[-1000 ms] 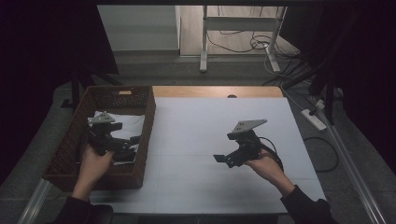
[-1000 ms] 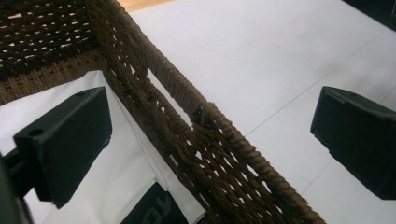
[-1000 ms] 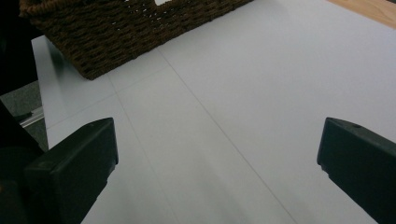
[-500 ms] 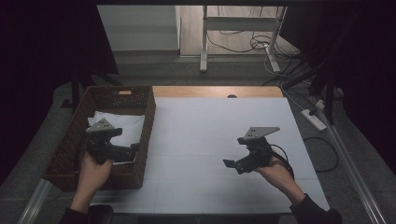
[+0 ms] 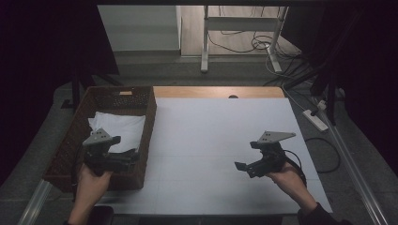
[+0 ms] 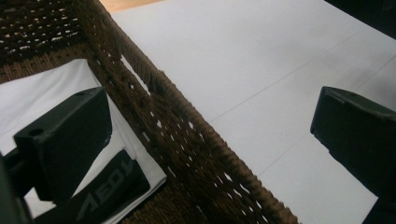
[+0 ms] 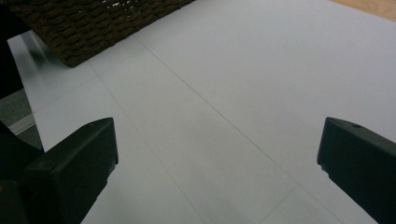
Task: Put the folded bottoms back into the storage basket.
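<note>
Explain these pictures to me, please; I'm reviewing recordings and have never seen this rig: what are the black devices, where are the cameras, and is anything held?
A person holds two hand grippers. The high view looks down on the white table. The left gripper hangs at the wall of a brown wicker basket holding a white folded cloth. The right gripper is over the bare table. Each gripper view looks out between that tool's own black jaws. Both stand open, holding nothing.
</note>
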Motion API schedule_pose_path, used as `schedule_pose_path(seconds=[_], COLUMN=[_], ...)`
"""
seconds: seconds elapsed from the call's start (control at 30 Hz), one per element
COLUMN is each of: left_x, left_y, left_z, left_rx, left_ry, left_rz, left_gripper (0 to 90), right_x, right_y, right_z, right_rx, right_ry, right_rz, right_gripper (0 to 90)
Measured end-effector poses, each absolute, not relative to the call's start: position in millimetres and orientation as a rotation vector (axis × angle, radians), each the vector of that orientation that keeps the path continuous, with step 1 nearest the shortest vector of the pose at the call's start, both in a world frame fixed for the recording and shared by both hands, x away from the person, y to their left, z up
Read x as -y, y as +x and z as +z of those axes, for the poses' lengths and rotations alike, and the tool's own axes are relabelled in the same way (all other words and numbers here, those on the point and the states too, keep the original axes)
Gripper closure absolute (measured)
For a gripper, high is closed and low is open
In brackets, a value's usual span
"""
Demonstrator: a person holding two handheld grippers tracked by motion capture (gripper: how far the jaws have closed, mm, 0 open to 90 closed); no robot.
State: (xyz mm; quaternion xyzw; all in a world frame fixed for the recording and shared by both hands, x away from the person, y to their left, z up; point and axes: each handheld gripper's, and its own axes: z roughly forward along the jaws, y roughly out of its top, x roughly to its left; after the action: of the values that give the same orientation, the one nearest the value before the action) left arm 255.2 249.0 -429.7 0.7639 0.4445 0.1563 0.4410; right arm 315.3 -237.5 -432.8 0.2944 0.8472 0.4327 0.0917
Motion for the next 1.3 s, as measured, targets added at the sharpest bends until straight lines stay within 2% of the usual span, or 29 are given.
schedule_pose_path(seconds=[1.3], left_x=[-274.5], left_y=[212.2], left_z=[-455.7], left_rx=[-1.201], left_ry=[1.816], left_rz=[0.431], left_gripper=[0.0], right_x=[298.3], right_y=[280.2], right_z=[-444.9], right_rx=[-2.403], right_ry=[1.036], right_rz=[1.206], right_gripper=[0.0])
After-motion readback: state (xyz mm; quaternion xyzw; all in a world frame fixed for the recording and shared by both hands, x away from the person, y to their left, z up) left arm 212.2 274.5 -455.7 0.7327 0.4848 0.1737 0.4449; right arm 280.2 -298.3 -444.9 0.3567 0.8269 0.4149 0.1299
